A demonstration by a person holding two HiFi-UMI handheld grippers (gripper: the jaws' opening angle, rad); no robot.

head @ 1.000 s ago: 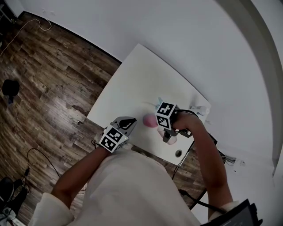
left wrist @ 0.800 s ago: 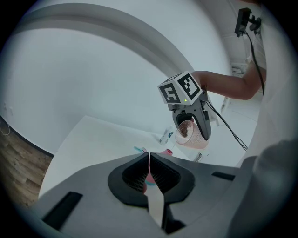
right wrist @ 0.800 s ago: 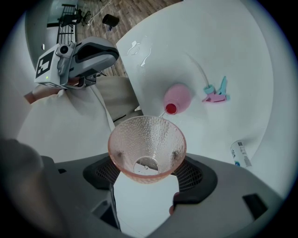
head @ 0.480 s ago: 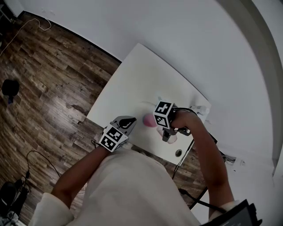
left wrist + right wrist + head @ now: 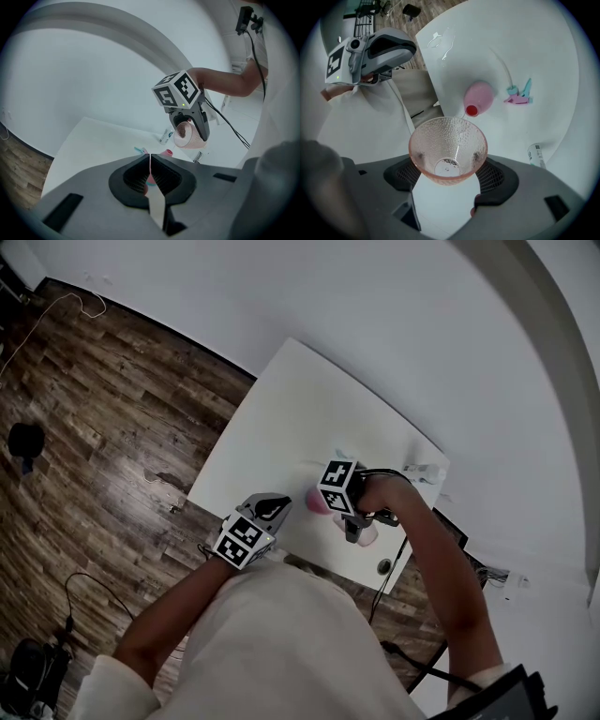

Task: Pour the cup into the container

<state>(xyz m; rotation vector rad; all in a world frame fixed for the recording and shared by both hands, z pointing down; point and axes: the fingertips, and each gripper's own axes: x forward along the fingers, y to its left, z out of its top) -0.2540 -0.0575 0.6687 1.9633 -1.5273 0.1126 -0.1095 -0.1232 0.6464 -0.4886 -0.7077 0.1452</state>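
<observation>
- Left tool (image 5: pixel 150 176): its jaws are pressed together with nothing between them. In the head view it sits at the near edge of the white surface (image 5: pixel 291 418), just in front of the person's pale top.
- Right tool (image 5: pixel 447 176): its jaws are clamped on the lower part of the cup (image 5: pixel 447 147), one pad on each side. It is held up over the surface, to the right of the left tool and apart from it.
- The cup is pink, translucent and pebbled. It is tipped over, with its mouth turned toward the container (image 5: pixel 478 98).
- The container is a pink, rounded vessel with a red opening. It lies on the surface just past the cup's rim.
- A small teal and pink piece (image 5: pixel 519 96) lies to the right of the container, with a thin tube running away from it.
- A small white tube (image 5: pixel 536 154) lies near the surface's right edge.
- Beyond the surface are a wooden floor (image 5: pixel 94 427) and a white wall.
</observation>
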